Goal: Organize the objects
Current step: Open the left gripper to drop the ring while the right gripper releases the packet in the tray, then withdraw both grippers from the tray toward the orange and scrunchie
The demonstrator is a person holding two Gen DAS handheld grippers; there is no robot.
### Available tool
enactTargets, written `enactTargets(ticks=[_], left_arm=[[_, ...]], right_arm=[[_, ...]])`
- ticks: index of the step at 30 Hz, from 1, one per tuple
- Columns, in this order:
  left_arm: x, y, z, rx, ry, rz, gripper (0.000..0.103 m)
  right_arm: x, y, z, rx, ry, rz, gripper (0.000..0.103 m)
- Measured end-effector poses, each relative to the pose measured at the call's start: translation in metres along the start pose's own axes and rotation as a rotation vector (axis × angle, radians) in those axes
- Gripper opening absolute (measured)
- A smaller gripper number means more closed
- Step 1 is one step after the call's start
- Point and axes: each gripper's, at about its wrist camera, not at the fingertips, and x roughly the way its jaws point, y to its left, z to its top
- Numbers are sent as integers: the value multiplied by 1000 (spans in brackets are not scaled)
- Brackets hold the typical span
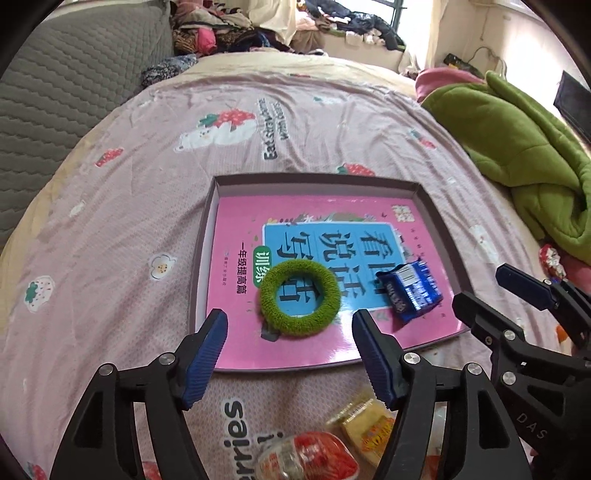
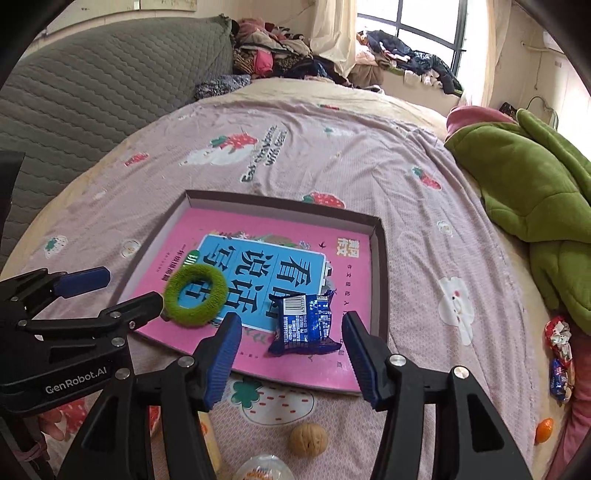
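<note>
Pink strawberry bedsheet point(image 1: 122, 229) carries our shallow tray point(image 1: 221, 181); green ring point(image 1: 300, 298) and blue packet point(image 2: 304, 323) lie inside on the book point(image 2: 177, 236). Both hand-held grippers, left point(image 1: 290, 356) and right point(image 2: 291, 356), stand wide and empty. Next we reach for the walnut point(image 2: 308, 440) beside the tray.

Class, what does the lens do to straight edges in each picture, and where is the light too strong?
Left wrist view: the tray rim bows outward, dark corners frame the picture, and the window is washed out. Right wrist view: the tray looks skewed, the bed curves like a dome, and the window glares white; the near walnut looks slightly soft.
</note>
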Motion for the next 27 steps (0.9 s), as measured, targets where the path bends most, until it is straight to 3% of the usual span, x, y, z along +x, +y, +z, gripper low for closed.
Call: enactTargets(ticks=[27], left_arm=[[-89,3,-33,19,-170,-15,72]], right_arm=[[-93,0,-26,27,-184,53,60]])
